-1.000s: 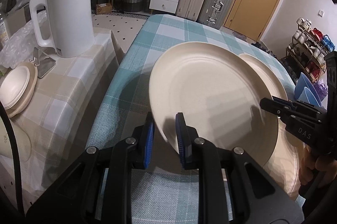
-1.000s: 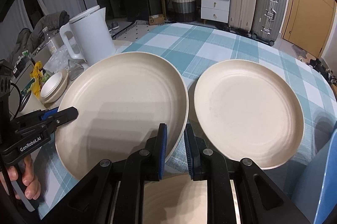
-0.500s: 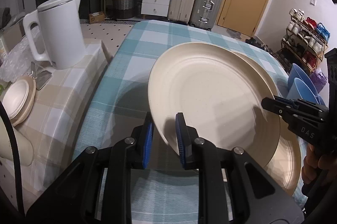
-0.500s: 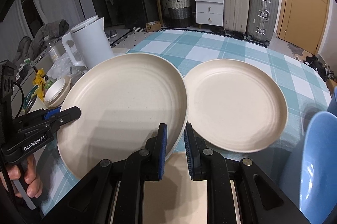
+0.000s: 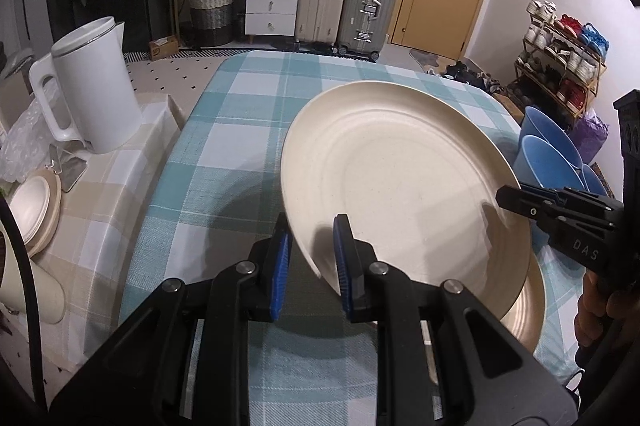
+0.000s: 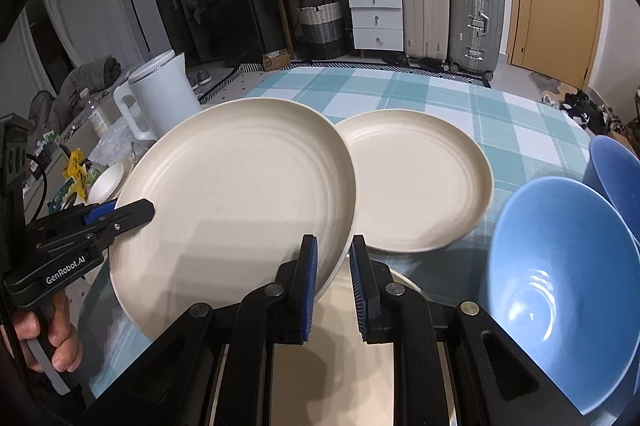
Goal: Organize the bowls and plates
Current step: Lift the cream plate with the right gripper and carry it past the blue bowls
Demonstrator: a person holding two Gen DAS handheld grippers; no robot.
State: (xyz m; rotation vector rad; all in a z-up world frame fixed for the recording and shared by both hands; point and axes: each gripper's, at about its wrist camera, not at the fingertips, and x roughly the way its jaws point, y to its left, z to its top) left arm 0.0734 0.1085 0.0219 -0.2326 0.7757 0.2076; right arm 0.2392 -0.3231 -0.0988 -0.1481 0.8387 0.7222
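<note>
Blue-padded left claw and right claw each pinch opposite rims of one cream plate, held tilted above the checked counter, overlapping a second plate beside two blue bowls.

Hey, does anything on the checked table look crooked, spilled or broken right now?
Nothing spilled or broken. Only the held cream plate sits askew: pinched at opposite rims, tilted off the table, overlapping the second plate.
</note>
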